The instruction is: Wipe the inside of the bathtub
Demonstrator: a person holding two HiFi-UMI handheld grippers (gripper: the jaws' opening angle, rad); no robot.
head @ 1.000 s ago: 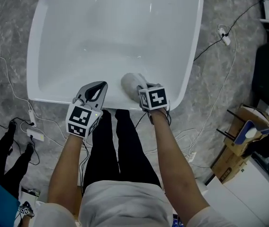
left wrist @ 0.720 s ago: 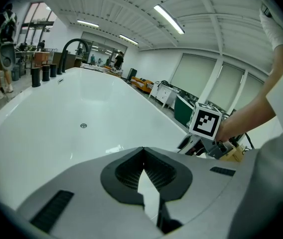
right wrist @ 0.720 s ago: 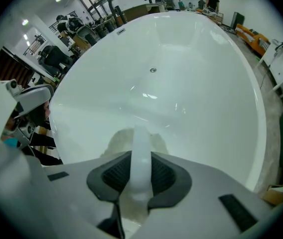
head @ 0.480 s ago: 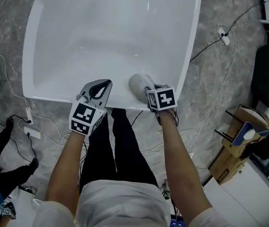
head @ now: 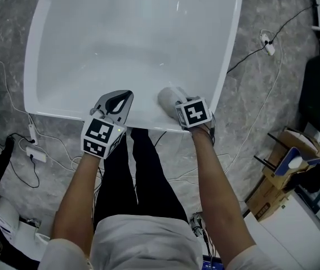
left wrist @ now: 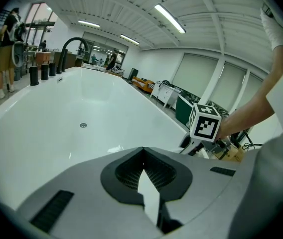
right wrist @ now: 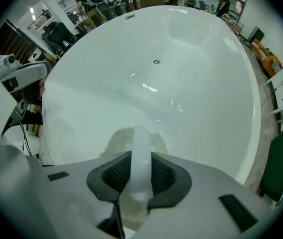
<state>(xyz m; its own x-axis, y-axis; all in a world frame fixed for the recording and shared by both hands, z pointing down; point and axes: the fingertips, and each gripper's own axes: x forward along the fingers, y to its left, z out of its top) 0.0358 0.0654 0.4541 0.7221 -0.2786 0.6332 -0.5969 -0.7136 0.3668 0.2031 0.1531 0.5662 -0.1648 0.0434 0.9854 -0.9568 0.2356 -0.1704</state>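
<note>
The white bathtub (head: 234, 44) fills the upper head view, its drain (right wrist: 156, 61) far up the basin. My right gripper (head: 177, 104) is shut on a pale grey cloth (head: 170, 97), which is pressed against the inner wall just below the near rim. In the right gripper view a white strip of the cloth (right wrist: 140, 148) runs between the jaws, with the fluffy pad beyond them. My left gripper (head: 120, 99) hovers at the near rim, left of the cloth, shut with nothing in it; its jaws meet in the left gripper view (left wrist: 142, 156).
White cables (head: 19, 117) and a plug strip (head: 36, 154) lie on the marbled floor to the left, and another cable (head: 261, 44) to the right. A cardboard stand (head: 281, 173) is at lower right. A black faucet (left wrist: 74, 46) rises at the tub's far end.
The right gripper has slid the cloth a little to the right along the near inner wall. The left gripper has stayed at the rim.
</note>
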